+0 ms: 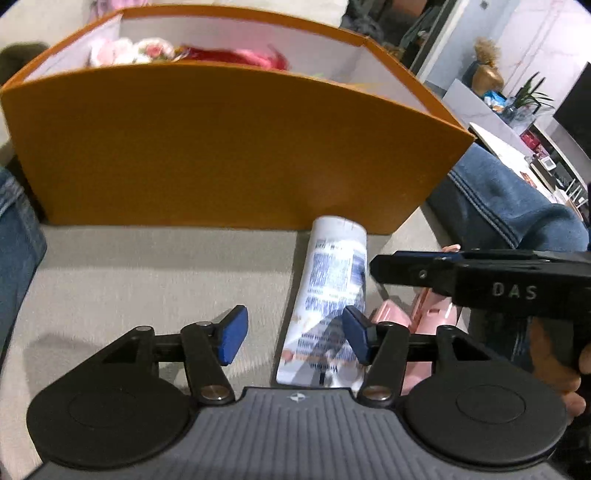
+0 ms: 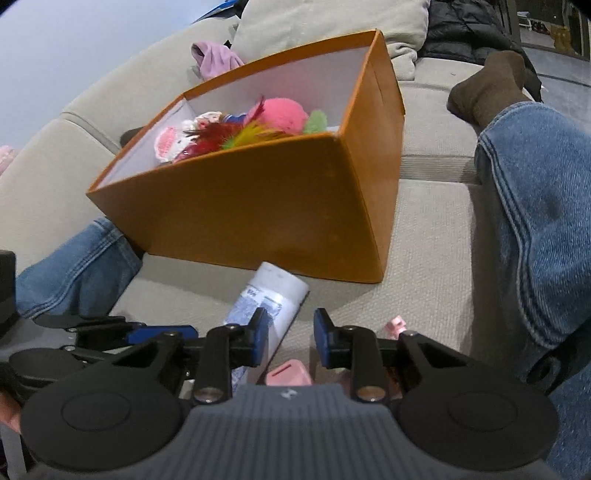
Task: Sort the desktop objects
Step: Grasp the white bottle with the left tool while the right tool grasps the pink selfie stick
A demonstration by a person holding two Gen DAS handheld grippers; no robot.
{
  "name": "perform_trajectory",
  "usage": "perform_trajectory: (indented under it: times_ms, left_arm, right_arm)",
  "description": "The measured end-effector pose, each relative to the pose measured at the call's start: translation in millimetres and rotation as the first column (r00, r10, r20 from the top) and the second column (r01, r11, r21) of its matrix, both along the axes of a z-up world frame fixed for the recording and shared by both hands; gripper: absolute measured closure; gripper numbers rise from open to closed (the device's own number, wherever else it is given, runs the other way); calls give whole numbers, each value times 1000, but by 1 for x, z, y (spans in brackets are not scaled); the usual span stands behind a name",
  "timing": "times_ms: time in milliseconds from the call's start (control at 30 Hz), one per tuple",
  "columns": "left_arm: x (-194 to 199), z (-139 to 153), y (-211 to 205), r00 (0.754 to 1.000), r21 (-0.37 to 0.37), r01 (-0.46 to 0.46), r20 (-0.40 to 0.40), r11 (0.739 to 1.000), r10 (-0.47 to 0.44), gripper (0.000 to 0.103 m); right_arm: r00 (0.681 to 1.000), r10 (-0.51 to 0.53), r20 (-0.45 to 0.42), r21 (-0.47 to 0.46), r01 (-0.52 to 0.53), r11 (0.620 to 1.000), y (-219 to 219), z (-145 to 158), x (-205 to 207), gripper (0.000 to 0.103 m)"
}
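An orange box [image 1: 221,155] stands on the grey sofa cushion and holds pink, red and yellow soft toys [image 2: 258,125]. A white tube with blue print [image 1: 332,295] lies in front of the box, one end against it; it also shows in the right wrist view [image 2: 266,299]. My left gripper [image 1: 291,339] is open, its right pad over the tube. A pink object [image 1: 417,314] lies to the right of the tube. My right gripper [image 2: 291,339] is open just above the pink object [image 2: 288,373], and its finger [image 1: 406,269] shows in the left wrist view.
The person's jeans legs flank the box on the left [image 2: 74,266] and the right [image 2: 535,221], with a brown sock [image 2: 487,85] behind. A purple cloth [image 2: 218,59] and a dark jacket [image 2: 461,29] lie on the sofa back.
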State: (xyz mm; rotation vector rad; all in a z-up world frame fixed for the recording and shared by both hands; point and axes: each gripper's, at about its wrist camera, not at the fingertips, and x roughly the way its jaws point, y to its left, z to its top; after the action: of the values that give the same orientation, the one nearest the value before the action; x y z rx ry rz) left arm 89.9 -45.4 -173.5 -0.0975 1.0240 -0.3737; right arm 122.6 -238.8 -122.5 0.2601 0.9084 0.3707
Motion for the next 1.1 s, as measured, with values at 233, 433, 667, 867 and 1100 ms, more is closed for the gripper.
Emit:
perform_trajectory:
  times_ms: [233,433,667,867,1100]
  left_arm:
    - [2,-2,-13,998,-5,47,29,999,-47,34]
    - [1,0,-13,997,-31,74,35,997,-72,56]
    - [-1,3,-8,999,-42,39,22,998,-38,58]
    - [-8,8,10,999,25,-49,21,998,48,58]
    - [-18,13,27,997,41,-76,-7,996,77,58]
  right_arm:
    - [999,22,25,-42,-21,999,8,-2,2,74]
    - [1000,13,25,-40,-12,999,6,-4,3,76]
    - [999,21,26,-12,-21,1000,6,-4,3,76]
    - [999,27,32,-7,-27,1000,7,-1,1,77]
    - [997,59,55,-33,-57,998,12,16,-16,75]
